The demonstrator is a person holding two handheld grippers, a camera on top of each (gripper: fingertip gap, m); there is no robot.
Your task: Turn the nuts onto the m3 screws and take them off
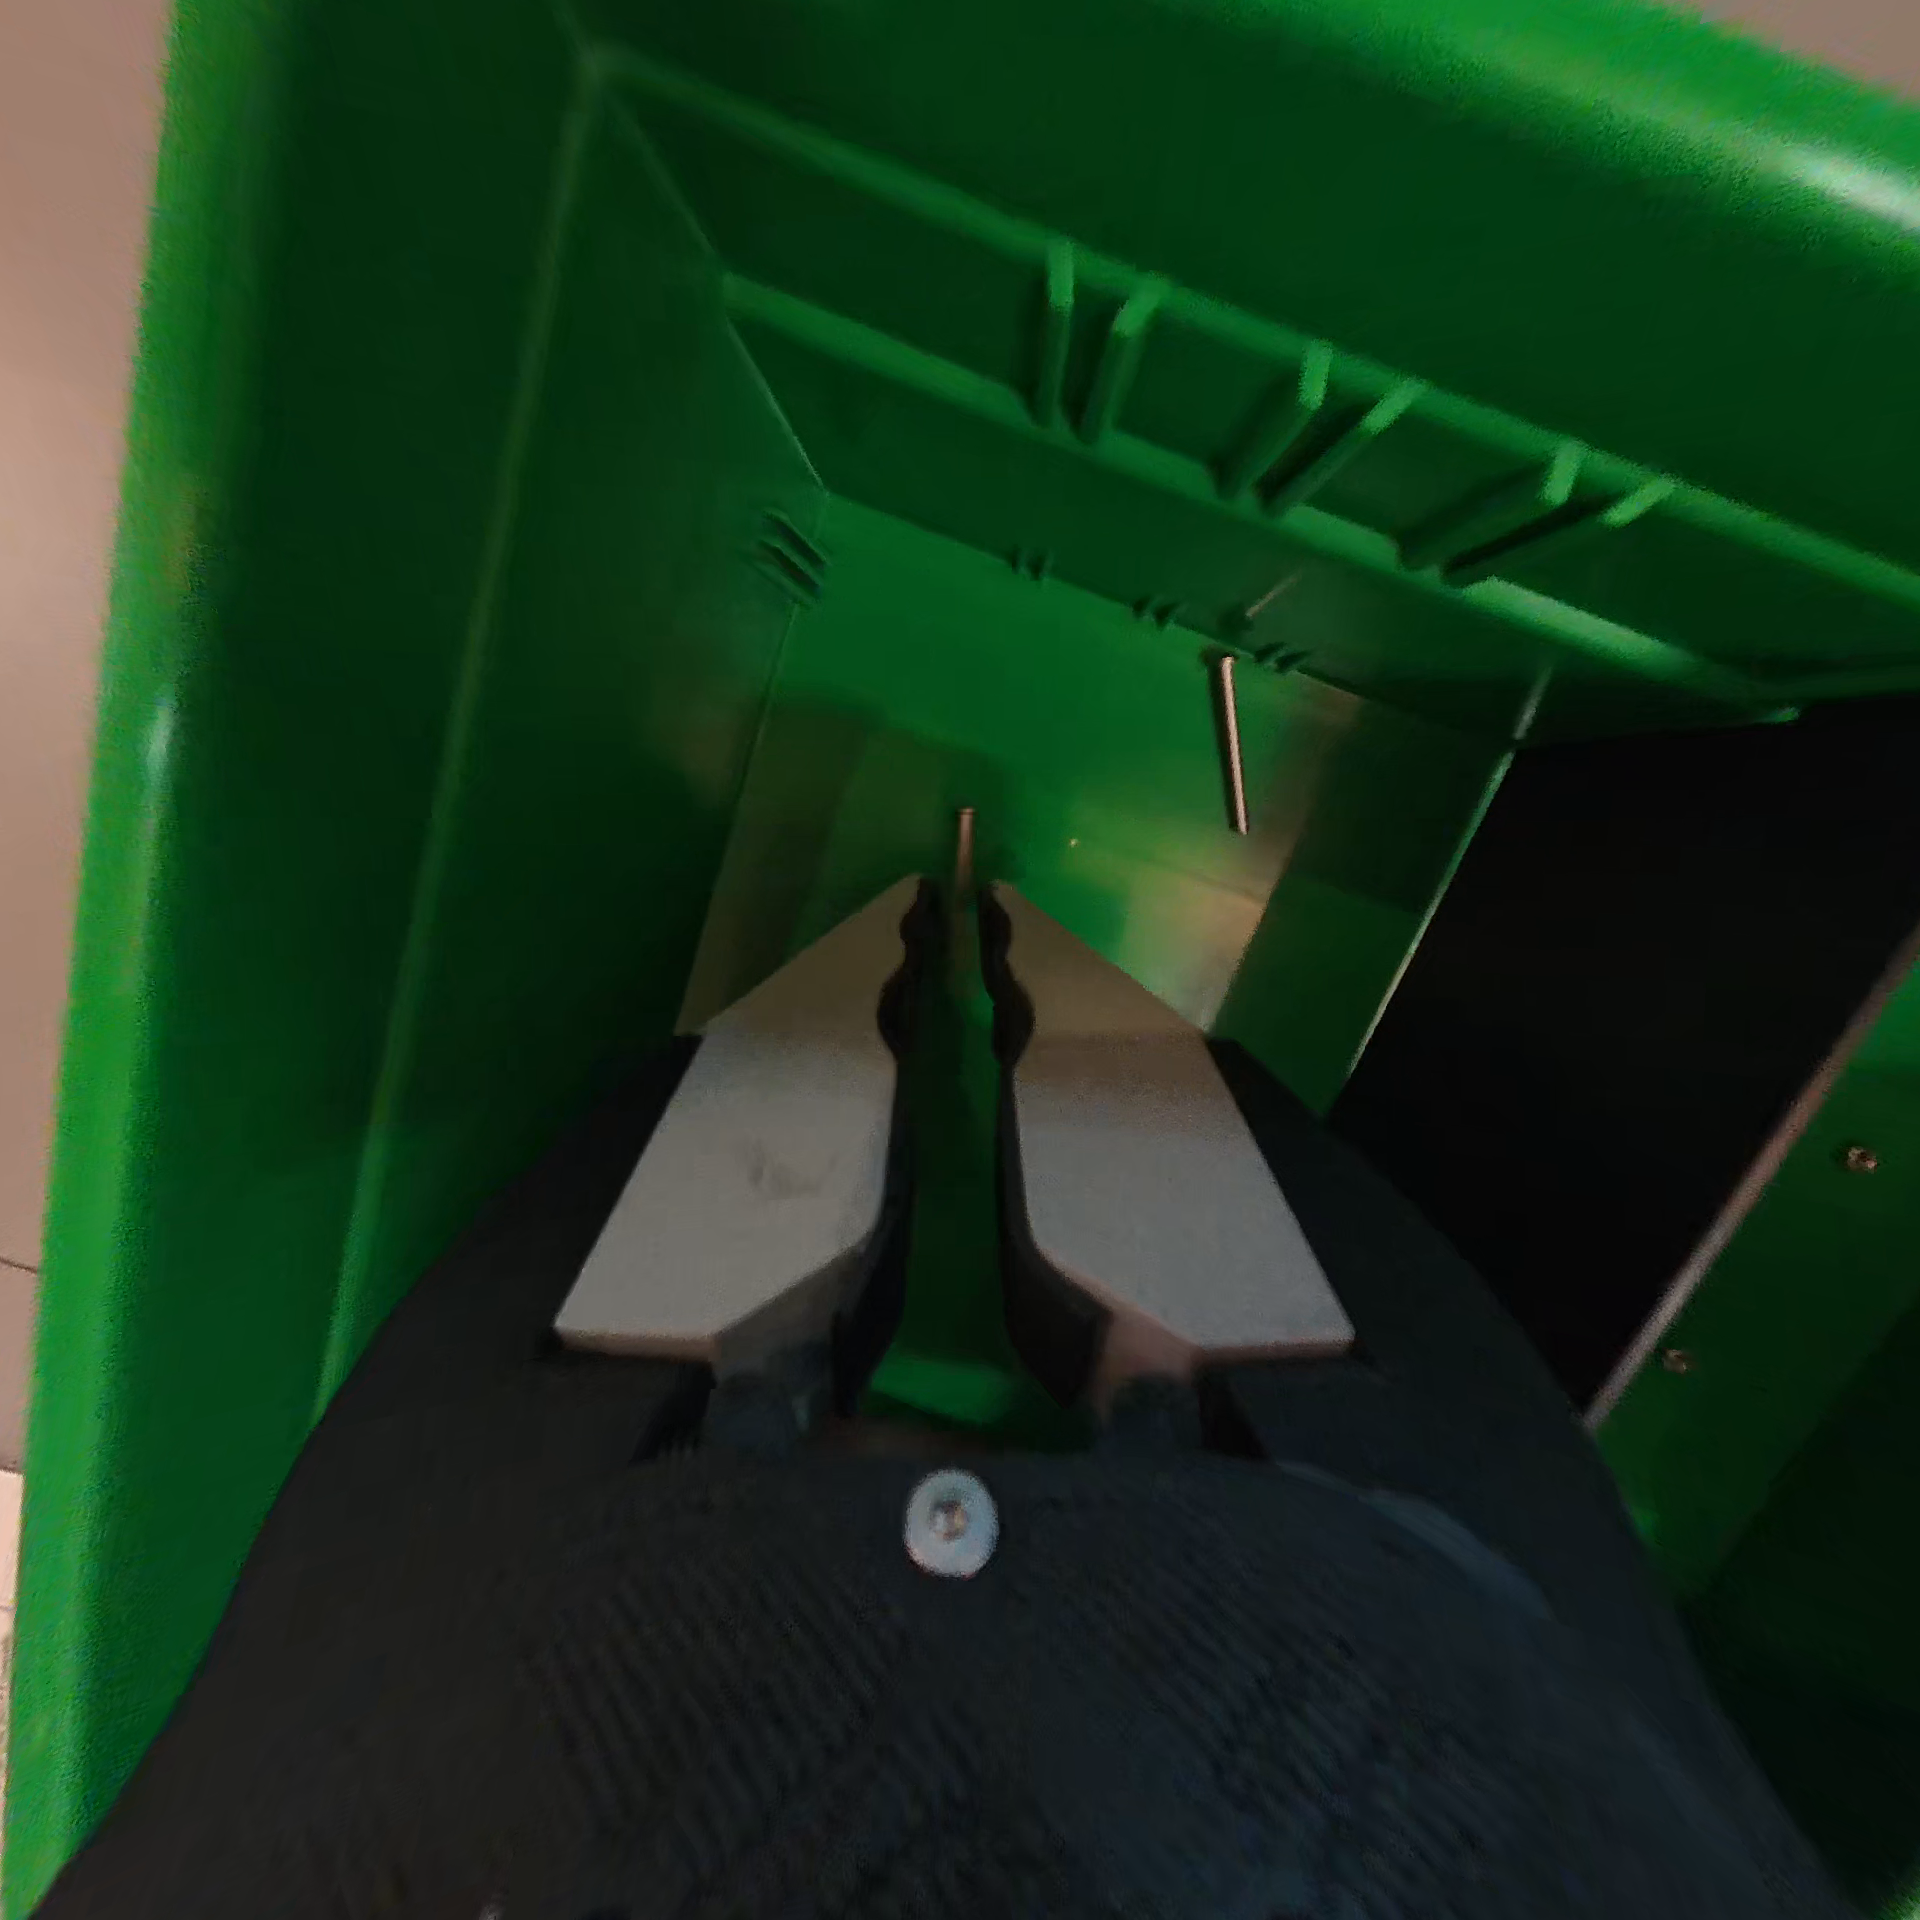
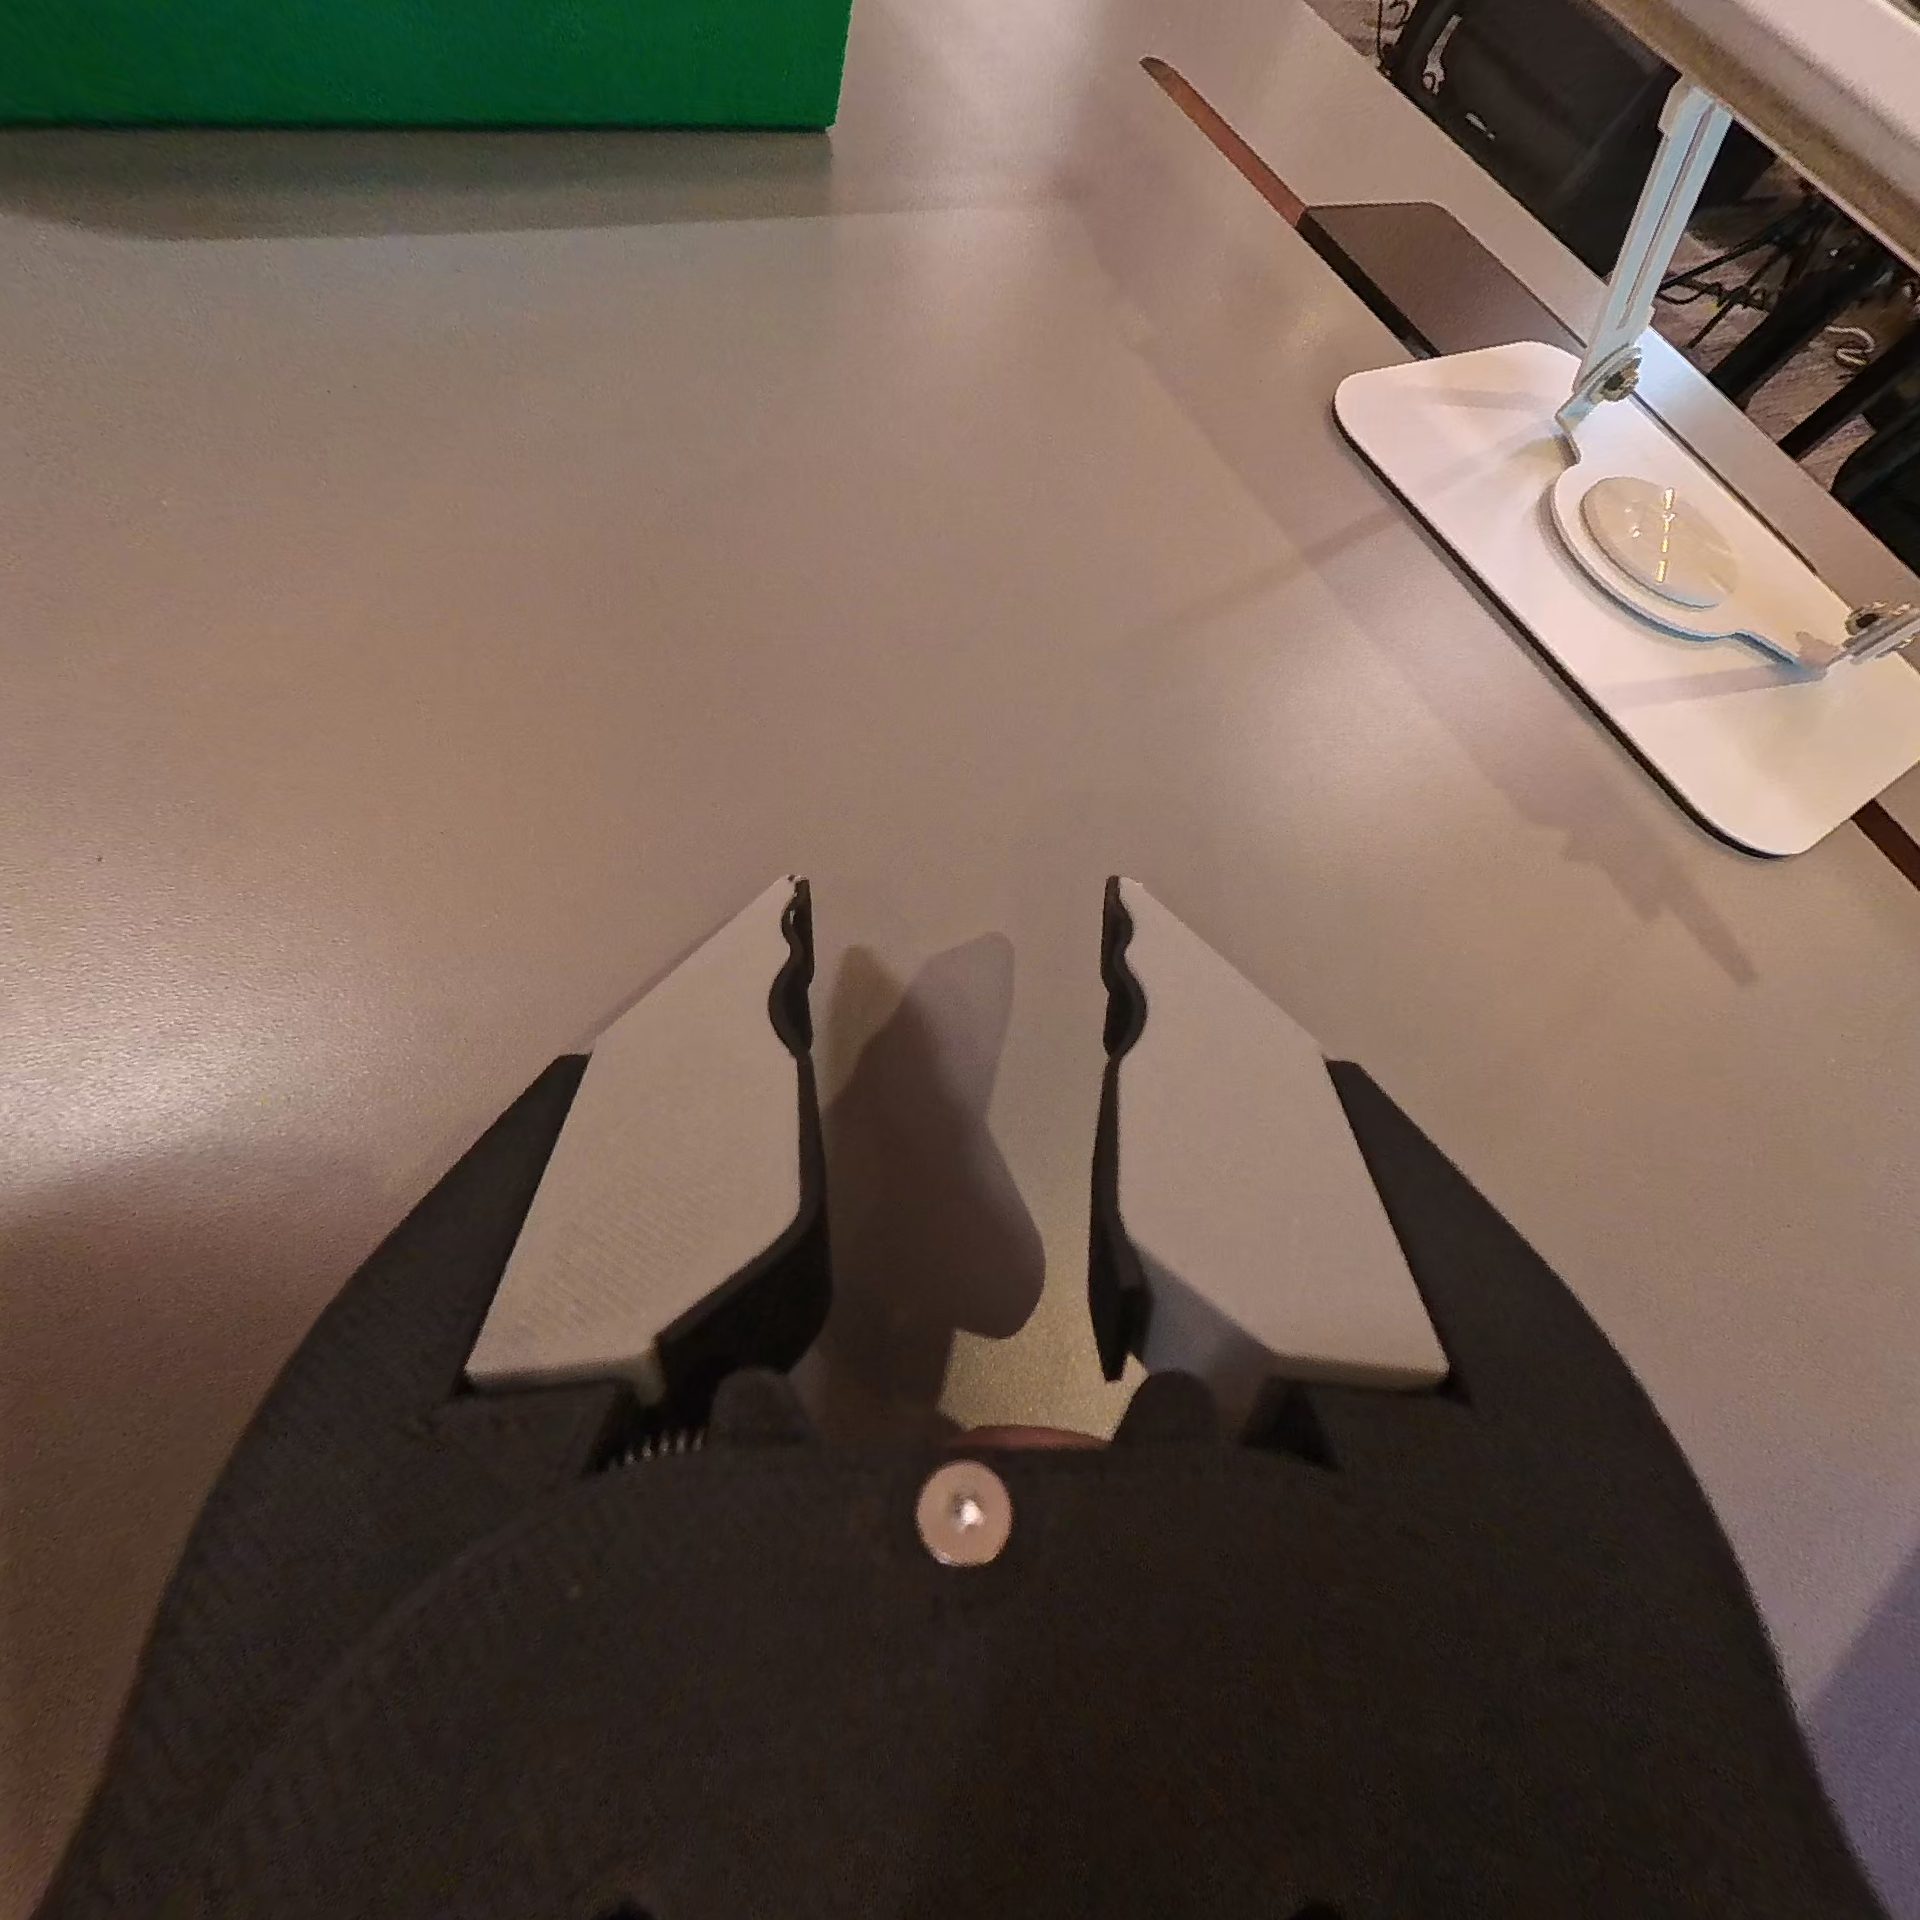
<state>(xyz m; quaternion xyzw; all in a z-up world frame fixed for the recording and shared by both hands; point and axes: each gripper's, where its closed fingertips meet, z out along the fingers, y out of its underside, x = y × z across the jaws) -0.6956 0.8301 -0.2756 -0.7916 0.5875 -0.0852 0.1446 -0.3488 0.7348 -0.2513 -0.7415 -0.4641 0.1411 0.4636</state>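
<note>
In the left wrist view my left gripper [image 1: 957, 896] reaches into a green plastic bin [image 1: 436, 727]. Its jaws are nearly closed on a thin metal screw [image 1: 965, 844] that sticks out past the fingertips. A second thin screw [image 1: 1229, 743] lies on the bin floor, ahead and to the right. I see no nuts; the picture is blurred. In the right wrist view my right gripper [image 2: 957, 904] is open and empty, held over the bare grey table [image 2: 520, 582], away from the bin [image 2: 416, 62].
The bin has ribbed walls and a rim [image 1: 1299, 416] close around the left gripper, with a dark opening [image 1: 1621, 987] to its right. A white stand base with a metal arm [image 2: 1621, 582] sits at the table's right edge. The left gripper's tips are roughly 35 cm from the right gripper's.
</note>
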